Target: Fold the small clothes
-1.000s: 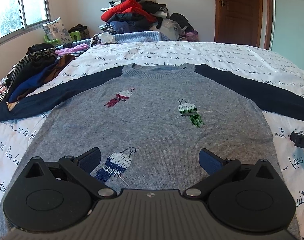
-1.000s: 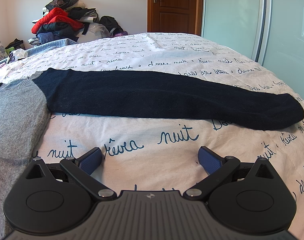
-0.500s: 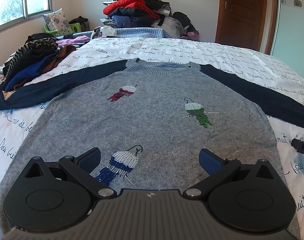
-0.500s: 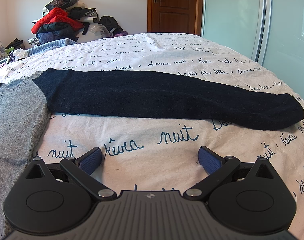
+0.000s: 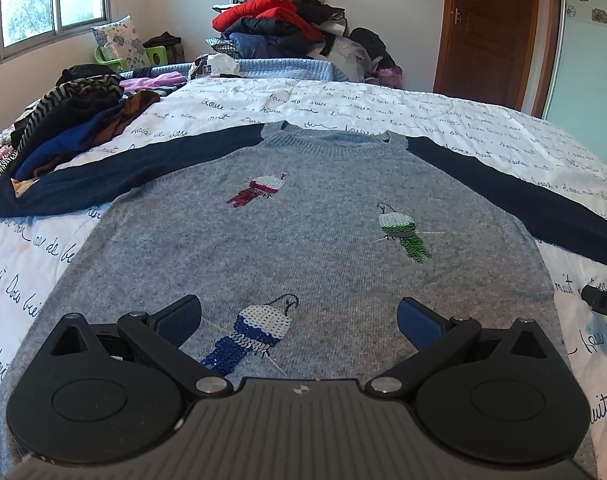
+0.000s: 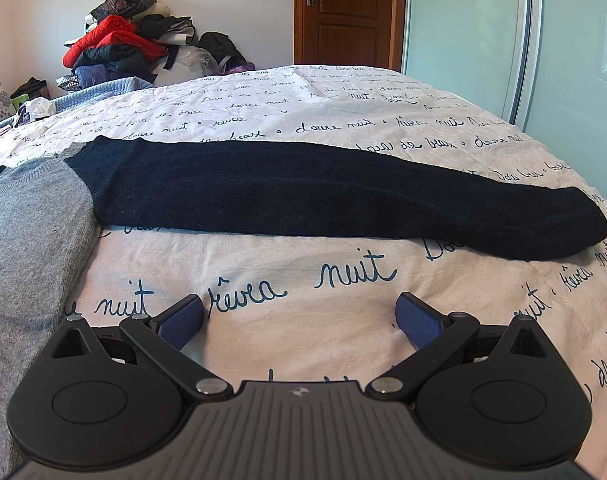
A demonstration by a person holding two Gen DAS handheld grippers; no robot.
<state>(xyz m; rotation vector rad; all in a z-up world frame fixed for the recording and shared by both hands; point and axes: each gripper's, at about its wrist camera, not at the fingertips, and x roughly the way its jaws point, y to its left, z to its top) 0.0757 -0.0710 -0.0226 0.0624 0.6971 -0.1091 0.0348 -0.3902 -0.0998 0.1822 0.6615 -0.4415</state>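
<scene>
The left tool (image 5: 299,320) hangs low over the hem of the sweater (image 5: 303,240), jaws wide and empty, while the right tool (image 6: 299,318), equally wide and empty, hovers over the bare bed (image 6: 383,120) beside it. Just beyond the right tool, the dark sleeve (image 6: 323,192) lies flat, its length running crosswise, so the right hand is nearer it.

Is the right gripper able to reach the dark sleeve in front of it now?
Probably yes. The right gripper has its jaws open over bare bedspread, and the navy sleeve lies flat just ahead with nothing between them.
</scene>
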